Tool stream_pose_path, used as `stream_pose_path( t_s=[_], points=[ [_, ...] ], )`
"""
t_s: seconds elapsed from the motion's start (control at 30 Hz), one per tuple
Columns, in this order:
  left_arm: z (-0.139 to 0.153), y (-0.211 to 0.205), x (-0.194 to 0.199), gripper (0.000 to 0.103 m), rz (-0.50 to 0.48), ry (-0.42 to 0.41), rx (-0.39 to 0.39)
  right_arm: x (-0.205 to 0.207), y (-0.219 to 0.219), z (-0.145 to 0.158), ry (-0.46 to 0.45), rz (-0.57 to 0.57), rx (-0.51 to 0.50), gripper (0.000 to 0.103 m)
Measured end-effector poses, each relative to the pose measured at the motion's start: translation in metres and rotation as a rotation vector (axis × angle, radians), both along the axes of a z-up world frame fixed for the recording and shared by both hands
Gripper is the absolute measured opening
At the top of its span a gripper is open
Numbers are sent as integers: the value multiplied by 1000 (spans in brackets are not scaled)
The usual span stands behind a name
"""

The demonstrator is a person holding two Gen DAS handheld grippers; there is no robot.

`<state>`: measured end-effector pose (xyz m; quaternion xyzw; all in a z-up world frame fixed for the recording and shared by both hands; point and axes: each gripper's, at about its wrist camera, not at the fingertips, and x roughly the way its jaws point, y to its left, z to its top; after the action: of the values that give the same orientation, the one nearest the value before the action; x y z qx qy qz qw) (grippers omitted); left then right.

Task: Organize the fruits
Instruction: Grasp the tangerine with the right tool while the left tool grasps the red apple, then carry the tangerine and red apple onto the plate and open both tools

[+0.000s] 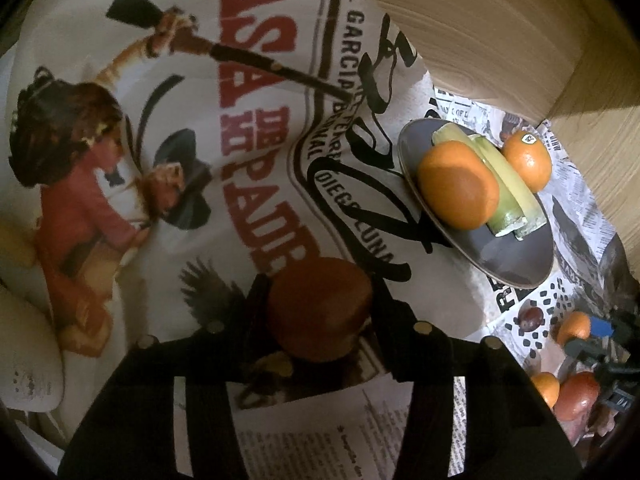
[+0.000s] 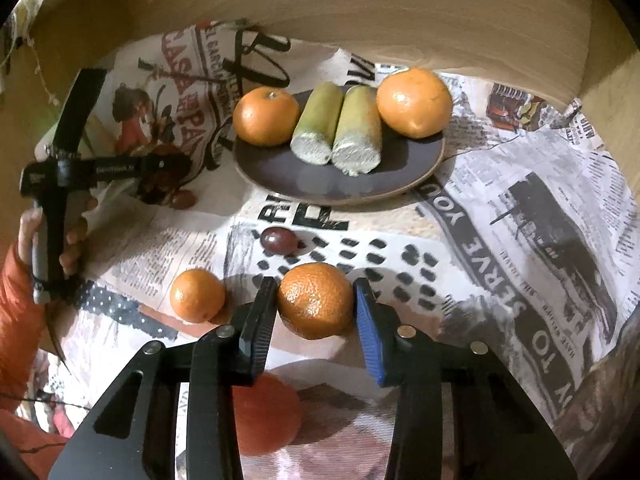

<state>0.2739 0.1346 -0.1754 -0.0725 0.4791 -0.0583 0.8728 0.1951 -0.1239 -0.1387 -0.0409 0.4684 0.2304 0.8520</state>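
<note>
A dark plate [image 2: 280, 176] holds two oranges [image 2: 266, 116] [image 2: 414, 102] and two green cane pieces [image 2: 336, 128]; it also shows in the left wrist view [image 1: 508, 256]. My left gripper [image 1: 320, 312] is shut on a dark orange fruit [image 1: 320, 312], left of the plate; it shows in the right wrist view [image 2: 160, 172]. My right gripper [image 2: 316, 300] is shut on a tangerine [image 2: 316, 300], held in front of the plate.
Newspaper [image 2: 520, 220] covers the table. A small tangerine [image 2: 197, 295], a dark grape [image 2: 278, 239] and a red-orange fruit [image 2: 266, 416] lie near the right gripper. A wooden wall [image 2: 360, 8] stands behind the plate.
</note>
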Motion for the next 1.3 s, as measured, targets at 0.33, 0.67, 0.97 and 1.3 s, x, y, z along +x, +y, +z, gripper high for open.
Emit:
stream_pose_path(
  t_s=[0.33,0.67,0.97,1.3],
  points=[
    [29,-24,-23,48,-14,-60,-19,13,-21,21,-67,-27,11,36],
    [76,-68,-34,48,-70,-164,-20,31,-35,48,-154,-2,-14,36],
    [85,-103,-26,48,-102,-180,-37,50,-36,62,-192,42,-5,36],
    [65,-133,-7,48,-127,-129,-5,80,-27,46,-139,82,-4,36]
  ],
)
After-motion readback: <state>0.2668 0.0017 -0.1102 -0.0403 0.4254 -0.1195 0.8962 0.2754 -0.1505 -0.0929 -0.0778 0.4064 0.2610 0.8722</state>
